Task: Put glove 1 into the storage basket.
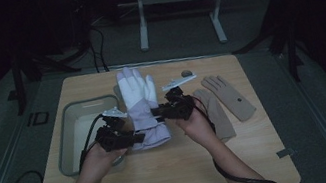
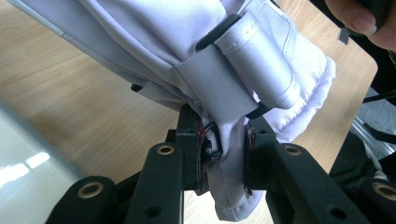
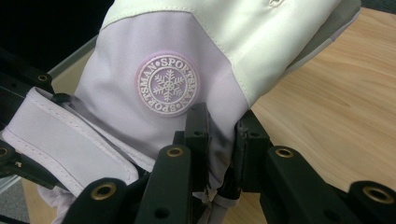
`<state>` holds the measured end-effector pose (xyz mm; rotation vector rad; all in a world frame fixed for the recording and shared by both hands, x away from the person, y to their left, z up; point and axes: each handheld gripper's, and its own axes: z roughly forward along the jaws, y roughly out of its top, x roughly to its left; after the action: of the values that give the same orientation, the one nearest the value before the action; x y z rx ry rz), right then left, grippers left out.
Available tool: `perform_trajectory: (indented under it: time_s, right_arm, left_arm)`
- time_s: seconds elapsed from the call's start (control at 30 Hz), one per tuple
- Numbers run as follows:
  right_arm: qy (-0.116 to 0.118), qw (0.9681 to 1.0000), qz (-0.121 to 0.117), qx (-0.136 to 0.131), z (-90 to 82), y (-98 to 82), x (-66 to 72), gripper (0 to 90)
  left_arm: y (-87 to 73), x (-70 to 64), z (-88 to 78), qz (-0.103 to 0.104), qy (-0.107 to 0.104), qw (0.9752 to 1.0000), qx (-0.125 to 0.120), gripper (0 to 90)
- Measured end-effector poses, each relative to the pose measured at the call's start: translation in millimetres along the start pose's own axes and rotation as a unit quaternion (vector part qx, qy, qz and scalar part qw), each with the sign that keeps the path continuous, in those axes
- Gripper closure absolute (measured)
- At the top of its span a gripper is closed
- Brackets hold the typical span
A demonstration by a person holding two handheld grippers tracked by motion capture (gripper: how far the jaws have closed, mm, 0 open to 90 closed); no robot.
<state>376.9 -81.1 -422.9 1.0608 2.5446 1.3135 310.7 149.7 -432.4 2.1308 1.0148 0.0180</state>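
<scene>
Left tongs (image 2: pixel 222 154): clamped on ski glove (image 1: pixel 141 108) cuff.
Right tongs (image 3: pixel 219 144): pinching the other cuff edge.
Tip: lift evenly toward the bin (image 1: pixel 65 139).

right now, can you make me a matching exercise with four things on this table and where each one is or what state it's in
Things:
1. white and lilac ski glove
2. grey bin
3. two tan gloves
4. small grey disc

Places or states:
A. near the far edge of the table
B. flat on the wood at the right
C. pinched at the cuff by the left hand-held gripper and the right hand-held gripper
D. at the left side of the table

Pairs: 1-C, 2-D, 3-B, 4-A
</scene>
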Motion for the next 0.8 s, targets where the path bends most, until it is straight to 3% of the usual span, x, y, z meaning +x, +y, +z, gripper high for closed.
perform_trajectory:
  time_s: [0.17,0.5,0.67,0.7,0.8]
  right_arm:
    - [0.006,0.9999,-0.010,0.005,13.2,9.1,12.1,78.0]
    - [0.024,0.9991,-0.033,0.009,48.0,37.4,50.1,78.1]
    - [0.027,0.9989,-0.037,0.012,58.2,41.8,57.6,78.1]
    - [0.030,0.9986,-0.038,0.018,71.3,46.1,66.2,78.1]
    - [0.031,0.9986,-0.038,0.019,83.6,50.6,74.6,78.2]
  left_arm:
    - [-9.4,9.2,-13.9,-0.009,0.009,0.9999,-0.002,73.7]
    - [-30.0,31.6,-53.1,-0.017,0.028,0.9994,-0.005,73.7]
    - [-38.2,41.1,-63.0,-0.022,0.032,0.9992,-0.002,73.7]
    - [-45.0,50.0,-70.2,-0.024,0.036,0.9990,0.005,73.6]
    - [-49.7,60.1,-78.4,-0.024,0.043,0.9987,0.013,73.6]
